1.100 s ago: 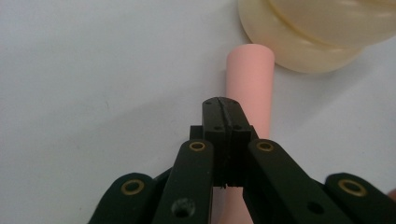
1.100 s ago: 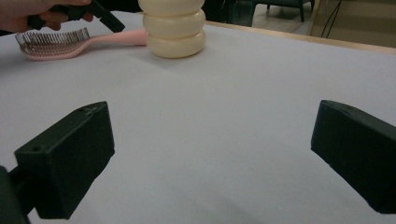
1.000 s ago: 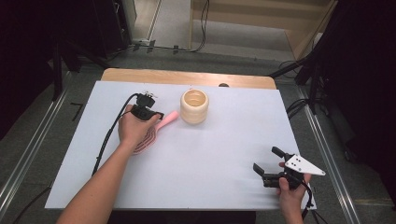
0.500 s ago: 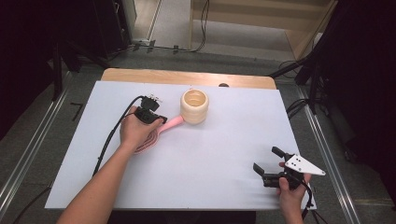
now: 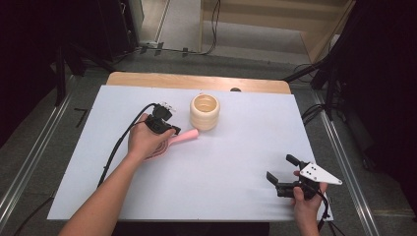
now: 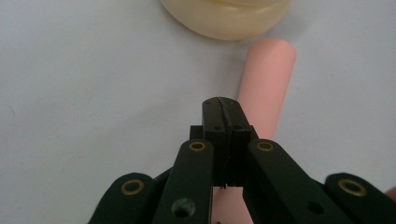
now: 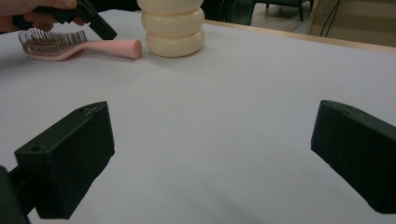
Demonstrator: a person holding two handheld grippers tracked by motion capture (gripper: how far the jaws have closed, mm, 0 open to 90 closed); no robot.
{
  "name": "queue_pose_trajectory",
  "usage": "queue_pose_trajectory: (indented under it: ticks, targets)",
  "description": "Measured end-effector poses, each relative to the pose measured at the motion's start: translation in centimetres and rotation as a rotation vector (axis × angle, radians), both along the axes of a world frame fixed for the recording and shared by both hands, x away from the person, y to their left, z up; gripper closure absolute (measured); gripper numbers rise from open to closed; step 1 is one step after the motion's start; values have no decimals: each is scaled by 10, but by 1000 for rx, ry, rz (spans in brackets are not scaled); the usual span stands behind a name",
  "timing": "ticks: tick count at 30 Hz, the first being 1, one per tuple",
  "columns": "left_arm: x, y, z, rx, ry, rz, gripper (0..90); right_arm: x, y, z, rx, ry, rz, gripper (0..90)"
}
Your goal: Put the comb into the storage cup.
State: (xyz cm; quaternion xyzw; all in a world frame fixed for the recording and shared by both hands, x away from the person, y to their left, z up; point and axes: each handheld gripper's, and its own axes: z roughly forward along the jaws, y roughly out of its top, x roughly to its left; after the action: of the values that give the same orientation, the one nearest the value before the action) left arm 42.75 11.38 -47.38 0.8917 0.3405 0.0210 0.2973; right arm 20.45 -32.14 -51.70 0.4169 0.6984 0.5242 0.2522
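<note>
A pink hairbrush [image 5: 186, 137] lies bristles up on the white table [image 5: 236, 162], its handle end close to a cream ribbed cup [image 5: 205, 112]. My left gripper [image 5: 173, 132] is shut with nothing between its jaws. In the left gripper view its tip [image 6: 223, 105] hovers over or rests on the brush handle [image 6: 267, 77], just short of the cup [image 6: 229, 18]. My right gripper [image 5: 280, 167] stands open and empty near the front right corner. From the right gripper view [image 7: 210, 126] I see the brush [image 7: 70, 46] and the cup [image 7: 173, 28] far across the table.
A wooden board edge [image 5: 196, 81] borders the table's far side. Metal rails [image 5: 29, 162] run along both sides, with cables on the floor beyond. The left gripper's black cable [image 5: 115, 152] trails over the table's left part.
My left hand has shifted a little to the right and toward the near side, and the brush handle has swung the same way. The right gripper has stayed put.
</note>
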Motion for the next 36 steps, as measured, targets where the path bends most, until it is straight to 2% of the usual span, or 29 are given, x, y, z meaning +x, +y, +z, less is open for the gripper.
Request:
queue_pose_trajectory:
  ticks: [4, 7, 14, 17, 26, 30, 31, 32, 33, 34, 35, 36]
  targets:
    - [-4, -3, 0, 1, 3, -15, 900, 0, 0, 0, 1, -1, 4, 0]
    - [-9, -9, 0, 10, 13, -44, 900, 0, 0, 0, 0, -3, 4, 0]
    - [-17, -16, 0, 20, 16, -66, 900, 0, 0, 0, -2, -2, 5, 0]
    - [-23, -19, 1, 37, 16, -92, 900, 0, 0, 0, -3, -4, 5, 0]
    - [-34, -20, 0, 39, 13, -109, 900, 0, 1, 0, -5, -3, 5, 0]
    - [-40, -14, 3, -11, -23, -89, 900, 0, 1, 0, -8, -2, 8, 0]
    - [-41, -11, 4, -37, -30, -77, 898, 0, 1, 0, -9, -2, 8, 0]
    - [-42, -8, 5, -69, -37, -75, 838, 0, 1, 0, -9, -2, 8, 0]
    - [-42, -8, 5, -69, -37, -75, 796, 0, 1, 0, -9, -2, 8, 0]
    - [-44, -5, 6, -89, -60, -73, 796, 0, 1, 0, -9, -2, 7, 0]
    - [-48, 0, 10, -122, -106, -51, 713, 0, 1, 0, -8, -1, 6, 0]
    - [-49, 3, 11, -147, -106, -43, 655, 0, 1, 0, -8, -4, 5, 0]
